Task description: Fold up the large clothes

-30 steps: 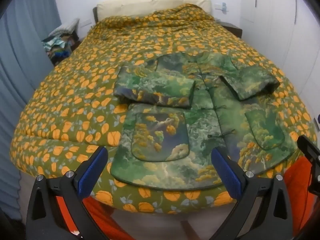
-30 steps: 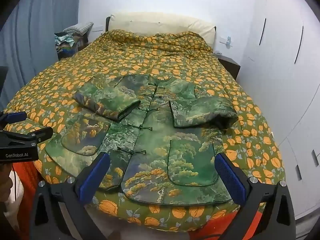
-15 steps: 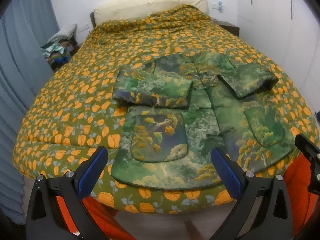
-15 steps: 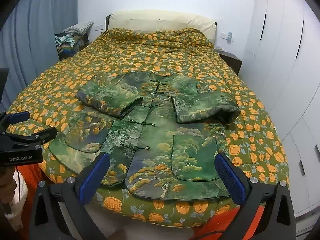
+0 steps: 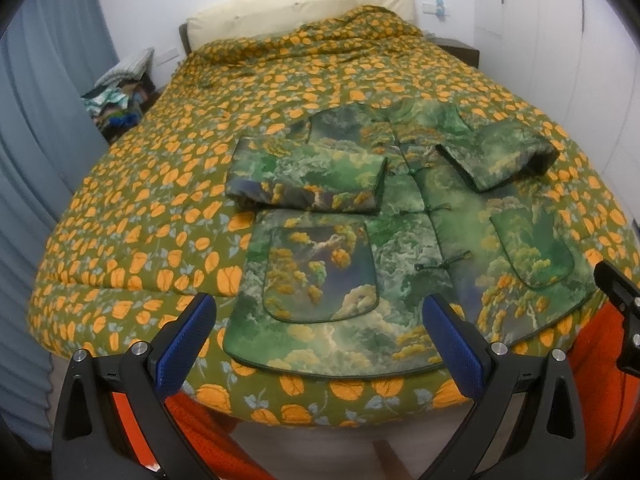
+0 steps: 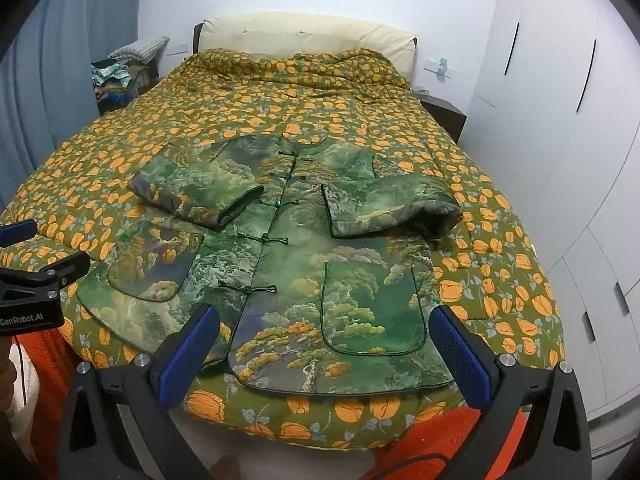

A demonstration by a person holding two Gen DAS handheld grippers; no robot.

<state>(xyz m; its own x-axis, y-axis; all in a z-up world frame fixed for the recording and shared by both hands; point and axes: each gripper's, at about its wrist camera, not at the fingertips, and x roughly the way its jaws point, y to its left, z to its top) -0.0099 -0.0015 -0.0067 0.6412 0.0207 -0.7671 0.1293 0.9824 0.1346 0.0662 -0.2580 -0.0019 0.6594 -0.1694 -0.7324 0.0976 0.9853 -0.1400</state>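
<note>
A green landscape-print padded jacket (image 5: 404,248) lies face up on the foot of the bed, buttoned, both sleeves folded in across the chest; it also shows in the right wrist view (image 6: 304,264). My left gripper (image 5: 320,340) is open and empty, hovering just short of the jacket's lower left hem. My right gripper (image 6: 324,352) is open and empty, above the lower right hem and pocket. The left gripper's body (image 6: 36,280) shows at the left edge of the right wrist view.
The bed carries an orange-leaf green quilt (image 5: 160,200) with a cream headboard (image 6: 304,32) behind. A cluttered nightstand (image 6: 120,80) stands at the far left by blue curtains. White wardrobe doors (image 6: 560,120) line the right. Orange fabric (image 6: 440,432) hangs below the bed's foot.
Both grippers have drawn slightly back and up from the bed; the jacket sits a little farther off in both views. The jacket itself has not moved.
</note>
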